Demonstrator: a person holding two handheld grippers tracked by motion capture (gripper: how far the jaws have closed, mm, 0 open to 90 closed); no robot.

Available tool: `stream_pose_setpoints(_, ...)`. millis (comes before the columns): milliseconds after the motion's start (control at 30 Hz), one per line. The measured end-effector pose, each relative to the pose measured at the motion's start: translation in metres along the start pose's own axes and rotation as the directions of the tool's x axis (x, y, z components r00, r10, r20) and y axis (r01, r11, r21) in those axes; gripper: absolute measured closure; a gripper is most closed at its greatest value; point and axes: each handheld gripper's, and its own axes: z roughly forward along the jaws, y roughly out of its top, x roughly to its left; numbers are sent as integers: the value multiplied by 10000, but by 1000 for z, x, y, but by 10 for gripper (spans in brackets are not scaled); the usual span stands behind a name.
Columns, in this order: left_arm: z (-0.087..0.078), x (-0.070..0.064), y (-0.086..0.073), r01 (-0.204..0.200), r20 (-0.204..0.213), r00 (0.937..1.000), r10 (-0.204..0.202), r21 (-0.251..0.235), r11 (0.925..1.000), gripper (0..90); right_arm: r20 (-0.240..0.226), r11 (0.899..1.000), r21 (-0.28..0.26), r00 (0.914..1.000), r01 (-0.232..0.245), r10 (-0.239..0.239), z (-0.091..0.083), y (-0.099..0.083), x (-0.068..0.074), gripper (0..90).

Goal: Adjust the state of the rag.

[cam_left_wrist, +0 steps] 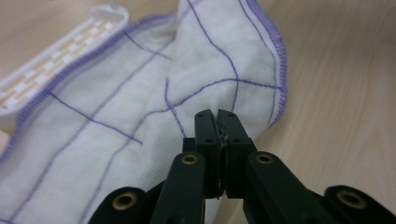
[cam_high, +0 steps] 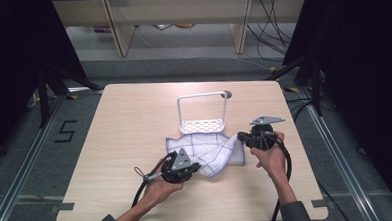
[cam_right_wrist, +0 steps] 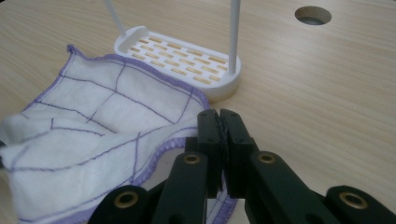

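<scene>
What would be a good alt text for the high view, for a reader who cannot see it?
A person's two hands each hold a black gripper, the left gripper and the right gripper, shut on opposite ends of a white cloth with purple lines, lying on a wooden table. A white rack stands just behind the cloth.

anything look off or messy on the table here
Only the cloth: it lies rumpled and bunched, not flat, with its far edge against the base of the white rack. Both grippers, left and right, pinch its edges. Nothing looks spilled or broken.
</scene>
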Motion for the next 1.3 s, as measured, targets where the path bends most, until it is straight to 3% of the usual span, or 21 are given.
stream_pose_setpoints(67,-8,13,11,49,127,9999,-49,22,10000,876,23,9998,10,9998,-200,200,-4,0,1,880)
stream_pose_setpoints(100,-9,19,16,200,277,9994,-200,11,9998,876,96,9999,-51,9998,150,-150,-5,1,-2,880)
stream_pose_setpoints(133,-8,27,21,494,330,9982,-492,-61,9988,876,-30,9999,-44,9999,-136,135,-5,1,0,880)
stream_pose_setpoints(200,0,43,28,563,230,9981,-568,220,9982,875,119,9999,43,9999,105,-105,-4,2,-3,879)
stream_pose_setpoints(233,6,51,28,434,-52,9991,-432,443,9981,874,68,9997,188,9999,-160,159,-2,3,-1,880)
stream_pose_setpoints(267,13,58,27,584,-351,9978,-566,523,9969,874,171,9998,211,9999,15,-18,1,2,-2,879)
stream_pose_setpoints(333,26,68,22,581,-495,9973,-540,859,9946,872,398,9986,433,9987,294,-311,7,1,-4,879)
stream_pose_setpoints(400,36,72,15,570,-763,9959,-487,1108,9922,864,414,9977,650,9989,214,-241,11,-2,-4,879)
stream_pose_setpoints(500,42,71,7,624,-854,9949,-536,1033,9927,807,392,9956,927,9991,96,-133,15,-7,-3,879)
stream_pose_setpoints(567,41,71,6,657,-1020,9932,-565,894,9938,715,497,9950,947,9981,303,-351,17,-10,-3,877)
stream_pose_setpoints(700,26,69,8,890,-1328,9877,-827,419,9952,563,486,9944,1018,9982,288,-339,15,-9,-1,877)
stream_pose_setpoints(800,10,62,6,626,-1399,9884,-591,211,9978,554,442,9945,868,9971,584,-624,15,-9,1,877)
stream_pose_setpoints(900,2,49,1,525,-1332,9899,-495,188,9984,530,277,9947,940,9986,415,-443,12,-8,7,877)
stream_pose_setpoints(933,2,43,-1,556,-1259,9907,-525,214,9982,524,301,9947,797,9972,655,-681,13,-9,7,877)
stream_pose_setpoints(967,3,37,-3,517,-1117,9926,-482,292,9982,518,229,9951,871,9985,466,-488,11,-9,9,877)
stream_pose_setpoints(1000,6,31,-4,455,-1078,9933,-414,365,9983,509,202,9948,747,9972,699,-716,11,-10,9,877)
stream_pose_setpoints(1133,20,13,-5,169,-668,9977,-130,579,9982,472,163,9947,748,9973,708,-722,11,-14,11,877)
stream_pose_setpoints(1167,24,9,-4,74,-701,9975,-31,615,9981,471,111,9947,861,9982,570,-581,10,-14,11,877)
stream_pose_setpoints(1200,28,6,-4,-15,-740,9972,63,638,9980,468,139,9943,788,9973,715,-728,10,-15,10,877)
stream_pose_setpoints(1233,31,4,-4,-159,-808,9965,222,785,9968,458,102,9952,862,9988,468,-479,8,-15,11,878)
stream_pose_setpoints(1300,37,3,-3,-206,-967,9948,314,1109,9936,436,96,9954,666,9976,682,-690,8,-16,9,877)
